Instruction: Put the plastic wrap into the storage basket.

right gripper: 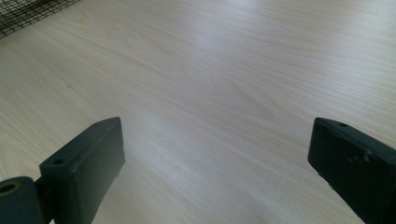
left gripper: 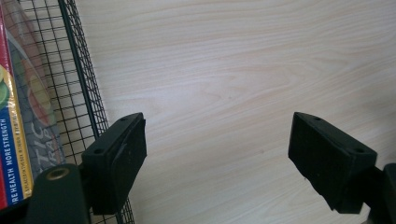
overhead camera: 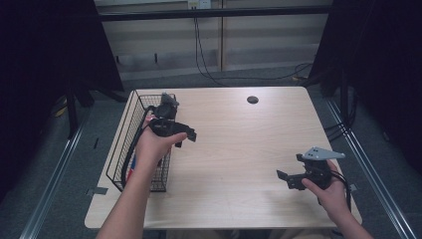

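Fingers (left gripper: 123, 154) apart beside wire basket (left gripper: 79, 93); box (left gripper: 14, 154) reading "MORE STRENGTH"

Left forearm reaching in from the bottom, bare, angled up and slightly right. Left hand (overhead camera: 152, 148) wrapped around the left gripper (overhead camera: 186, 135), jaws wide apart with nothing between them. Right hand (overhead camera: 331, 191) low at the right, clasping the right gripper (overhead camera: 286, 180), pointed leftward, jaws likewise spread and holding nothing.
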Demonstrator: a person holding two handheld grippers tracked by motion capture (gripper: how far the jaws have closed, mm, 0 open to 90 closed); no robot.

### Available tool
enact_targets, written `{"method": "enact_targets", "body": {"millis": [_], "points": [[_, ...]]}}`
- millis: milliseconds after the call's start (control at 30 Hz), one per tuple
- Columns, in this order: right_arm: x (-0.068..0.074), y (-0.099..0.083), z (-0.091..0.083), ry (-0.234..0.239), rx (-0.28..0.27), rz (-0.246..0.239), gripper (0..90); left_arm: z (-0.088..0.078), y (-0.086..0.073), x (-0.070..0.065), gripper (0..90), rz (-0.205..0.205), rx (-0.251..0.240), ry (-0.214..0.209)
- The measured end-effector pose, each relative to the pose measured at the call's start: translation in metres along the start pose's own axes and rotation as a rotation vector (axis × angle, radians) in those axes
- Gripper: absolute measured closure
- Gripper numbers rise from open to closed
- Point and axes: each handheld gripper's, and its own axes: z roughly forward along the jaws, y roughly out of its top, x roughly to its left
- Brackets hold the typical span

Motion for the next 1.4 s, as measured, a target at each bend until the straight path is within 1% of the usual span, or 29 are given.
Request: {"method": "enact_targets", "body": {"millis": [33, 67, 100, 133, 167, 200, 233, 267, 300, 333, 367, 467, 500, 533, 600, 633, 767, 800, 900, 933, 1000, 1033, 1067, 1100, 1133, 1167, 1233, 1333, 1400], "points": [[0.0, 0.0, 0.0, 0.003, 0.002, 0.003, 3.5, 0.0, 0.0, -0.001, 19.2, -0.003, -0.001, -0.004], [0.0, 0.0, -0.001, 0.002, 0.004, -0.002, 3.5, 0.0, -0.002, -0.001, 19.2, -0.002, -0.008, -0.022], [0.0, 0.0, -0.001, 0.002, 0.004, 0.0, 3.5, 0.001, -0.003, -0.002, 19.6, -0.023, -0.015, -0.048], [-0.001, 0.0, -0.001, 0.002, 0.004, 0.004, 3.5, 0.001, -0.003, -0.002, 19.5, -0.023, -0.015, -0.048], [-0.001, 0.0, -0.001, 0.001, 0.002, 0.002, 3.5, 0.003, -0.005, -0.005, 19.5, -0.008, -0.016, -0.056], [-0.001, 0.0, -0.001, 0.001, 0.0, 0.007, 3.5, 0.003, -0.005, -0.005, 19.5, -0.008, -0.016, -0.056], [-0.001, 0.0, -0.001, 0.001, 0.0, 0.007, 3.5, 0.004, -0.006, -0.007, 19.5, 0.003, -0.007, -0.061], [-0.001, 0.0, -0.001, 0.001, 0.002, 0.002, 3.5, 0.007, -0.007, -0.011, 19.3, 0.003, -0.01, -0.068], [-0.001, 0.0, -0.001, 0.001, 0.002, 0.003, 3.5, 0.007, -0.007, -0.011, 19.3, 0.003, -0.01, -0.068], [-0.001, 0.0, -0.001, 0.001, 0.0, 0.007, 3.5, 0.01, -0.008, -0.015, 19.3, 0.008, -0.012, -0.07], [-0.001, 0.0, -0.001, 0.001, -0.001, 0.005, 3.5, 0.011, -0.008, -0.016, 19.4, 0.024, -0.001, -0.077], [-0.001, 0.0, -0.002, 0.002, -0.002, 0.004, 3.5, 0.014, -0.009, -0.02, 19.3, 0.023, -0.009, -0.079], [-0.001, 0.0, -0.002, 0.001, -0.001, 0.004, 3.5, 0.015, -0.009, -0.021, 19.3, 0.034, -0.005, -0.08], [-0.001, 0.0, -0.002, 0.001, -0.001, 0.003, 3.5, 0.017, -0.01, -0.024, 19.3, 0.036, -0.007, -0.085], [0.0, 0.0, -0.001, 0.003, 0.0, 0.003, 3.5, 0.02, -0.011, -0.025, 19.2, 0.048, -0.006, -0.079], [0.0, 0.0, -0.001, 0.005, 0.002, -0.003, 3.5, 0.022, -0.012, -0.026, 19.2, 0.042, -0.012, -0.083], [0.0, 0.0, -0.001, 0.005, 0.003, -0.005, 3.5, 0.028, -0.014, -0.031, 19.2, 0.047, -0.006, -0.098], [0.0, 0.0, -0.001, 0.006, 0.001, -0.007, 3.5, 0.029, -0.015, -0.031, 19.1, 0.058, 0.002, -0.102], [0.0, 0.0, -0.001, 0.004, 0.001, -0.006, 3.5, 0.033, -0.017, -0.035, 18.9, 0.051, -0.005, -0.106], [0.0, 0.0, -0.001, 0.004, 0.002, -0.007, 3.5, 0.034, -0.017, -0.035, 18.9, 0.066, 0.0, -0.106], [0.0, 0.0, -0.001, 0.004, 0.003, -0.006, 3.5, 0.036, -0.018, -0.036, 19.0, 0.073, 0.001, -0.104], [0.0, 0.0, -0.001, 0.004, 0.003, -0.006, 3.5, 0.037, -0.019, -0.037, 19.0, 0.069, -0.002, -0.101], [0.001, 0.0, -0.001, 0.005, 0.003, -0.002, 3.5, 0.04, -0.021, -0.038, 19.0, 0.077, -0.002, -0.099], [0.001, 0.0, 0.0, 0.006, 0.001, -0.006, 3.5, 0.042, -0.022, -0.039, 19.0, 0.075, -0.008, -0.097], [0.001, 0.0, 0.0, 0.004, 0.001, -0.006, 3.5, 0.044, -0.023, -0.04, 19.0, 0.073, -0.013, -0.101], [0.001, 0.0, 0.0, 0.003, 0.002, -0.004, 3.5, 0.045, -0.025, -0.04, 19.0, 0.082, -0.01, -0.1], [0.001, 0.0, 0.0, 0.007, 0.006, -0.005, 3.5, 0.049, -0.027, -0.042, 19.0, 0.076, -0.013, -0.107], [0.001, 0.0, 0.0, 0.007, 0.007, -0.009, 3.5, 0.055, -0.031, -0.044, 19.0, 0.092, -0.008, -0.102], [0.001, 0.0, 0.0, 0.008, 0.008, -0.01, 3.5, 0.058, -0.032, -0.045, 19.0, 0.086, -0.011, -0.11]]}}
